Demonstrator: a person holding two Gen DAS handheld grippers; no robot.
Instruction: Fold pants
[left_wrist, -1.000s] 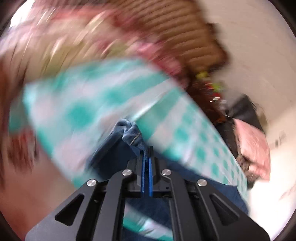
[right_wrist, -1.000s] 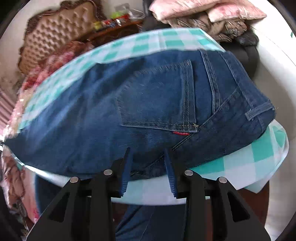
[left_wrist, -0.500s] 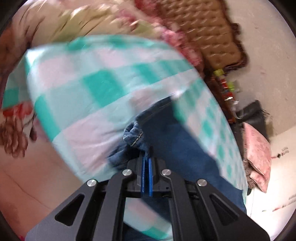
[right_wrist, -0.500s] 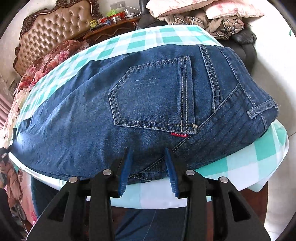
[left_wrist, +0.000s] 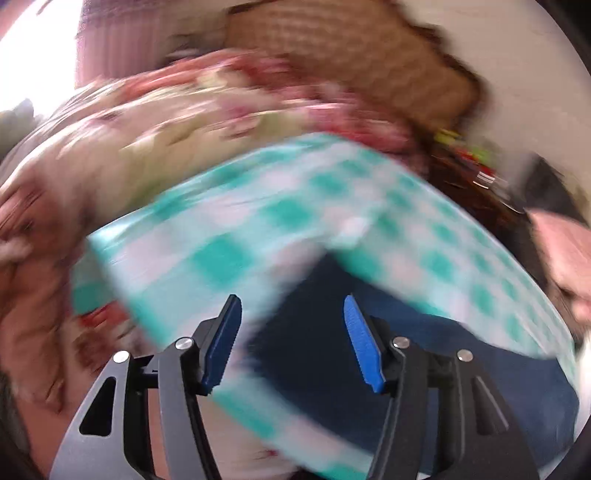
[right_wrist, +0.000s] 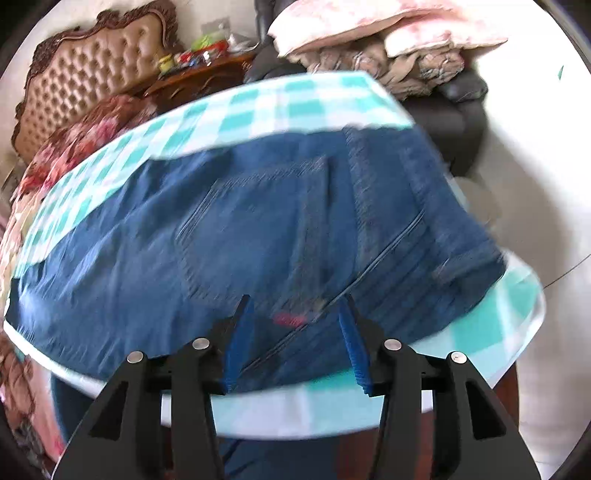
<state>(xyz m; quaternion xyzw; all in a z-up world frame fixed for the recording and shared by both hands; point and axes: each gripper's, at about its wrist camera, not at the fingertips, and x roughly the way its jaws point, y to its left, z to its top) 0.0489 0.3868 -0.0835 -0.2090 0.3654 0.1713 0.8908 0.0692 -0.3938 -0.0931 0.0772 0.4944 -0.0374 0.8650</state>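
Denim: dark blue jeans (right_wrist: 258, 236) lie spread across a table draped in a teal-and-white checked cloth (right_wrist: 295, 107), seat side up. A back pocket with contrast stitching faces the right wrist camera, a small red tab (right_wrist: 290, 318) at its near corner; any writing on the tab is too blurred to read. The waistband end with a belt loop sits at the right.

Right gripper (right_wrist: 295, 339): blue-padded jaws apart, having just opened wider, hovering over the near edge of the jeans, nothing pinched.

Left gripper (left_wrist: 291, 343): jaws have just sprung apart; dark denim (left_wrist: 332, 332) lies beyond the gap, unpinched. This view is heavily motion-blurred.

Background: tufted tan headboard (right_wrist: 92, 74), floral red bedding (right_wrist: 92, 125), pink pillows (right_wrist: 369, 26) stacked far right.
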